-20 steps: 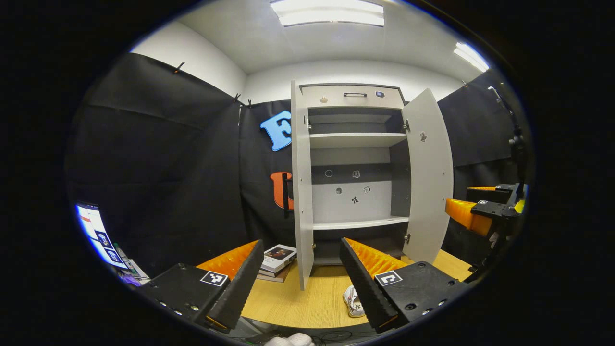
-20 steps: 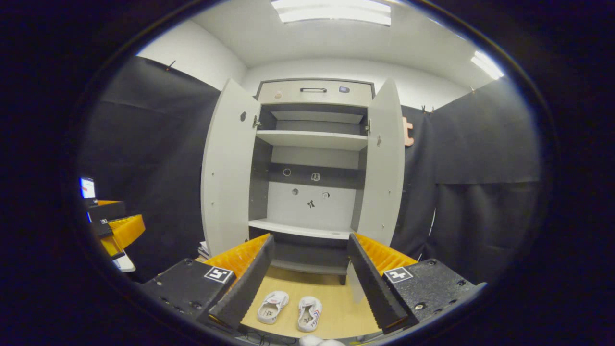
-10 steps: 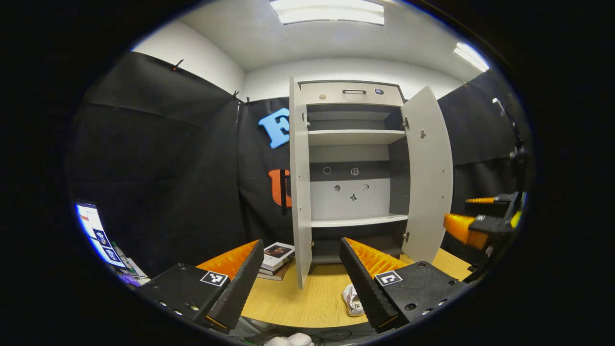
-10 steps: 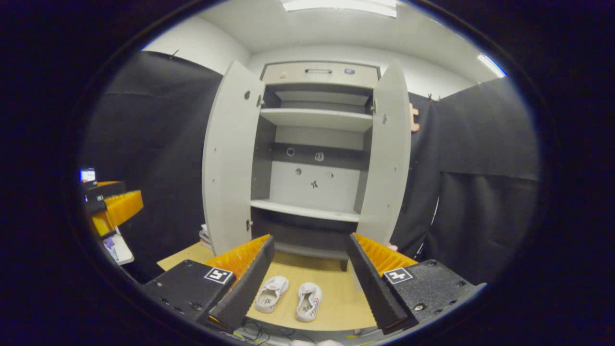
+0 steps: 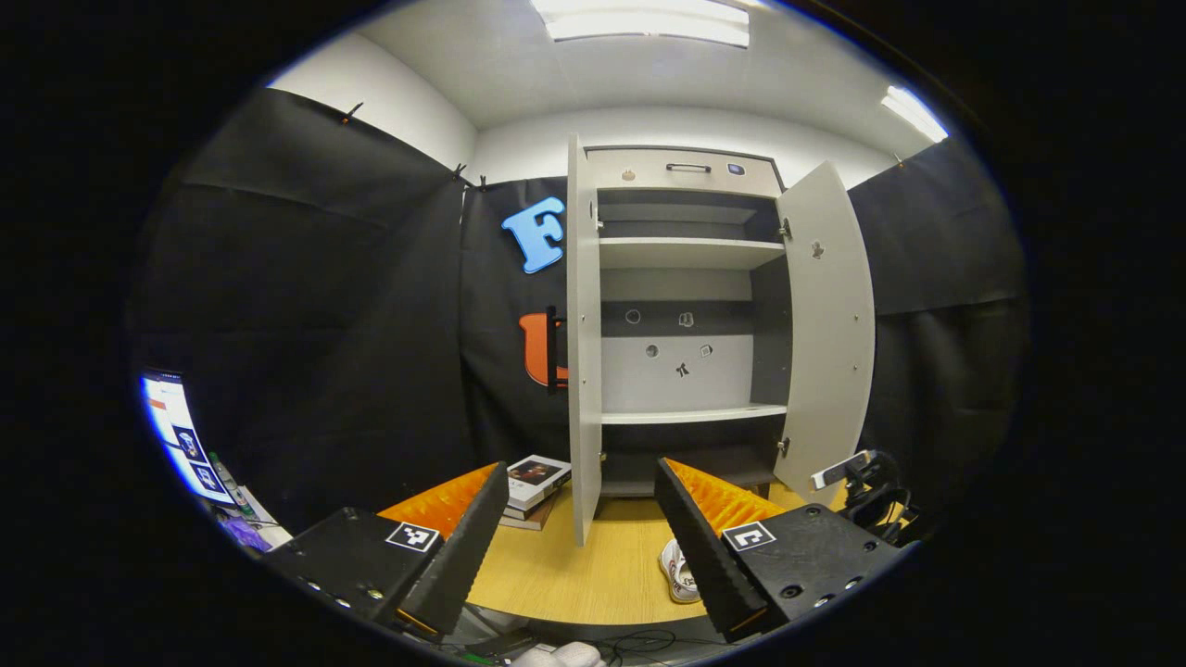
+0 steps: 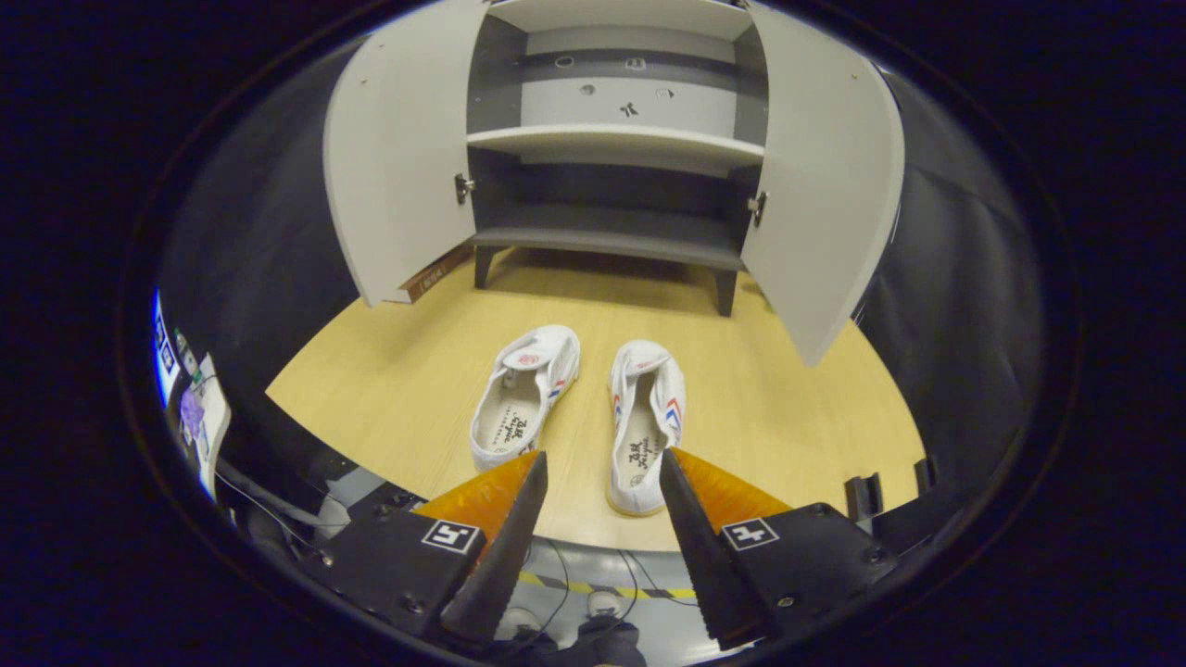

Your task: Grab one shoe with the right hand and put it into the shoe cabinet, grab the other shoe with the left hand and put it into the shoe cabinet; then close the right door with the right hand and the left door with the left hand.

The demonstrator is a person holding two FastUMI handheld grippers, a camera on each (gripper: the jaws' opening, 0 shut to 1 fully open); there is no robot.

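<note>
Two white canvas shoes lie side by side on the wooden table [image 6: 797, 408], toes toward the cabinet: the left shoe [image 6: 523, 398] and the right shoe [image 6: 644, 421]. My right gripper [image 6: 602, 456] is open and points down at them, and the right shoe's heel shows between its fingertips, gripped by nothing. The grey shoe cabinet [image 6: 611, 236] stands behind with its left door [image 6: 398, 157] and right door [image 6: 825, 176] swung wide and its shelves bare. My left gripper [image 5: 580, 466] is open, holds nothing and faces the cabinet [image 5: 690, 417]. One shoe [image 5: 676, 570] peeks out beside its right finger.
A stack of books [image 5: 533, 477] lies on the table to the left of the cabinet, behind the left door [image 5: 584, 371]. A lit screen [image 5: 176, 435] stands at the far left. Dark gear with cables [image 5: 862, 472] sits at the table's right edge.
My right gripper has tipped down and moved in over the shoes, which now look much larger. It has gone from the right edge of the left gripper view. My left gripper has barely shifted.
</note>
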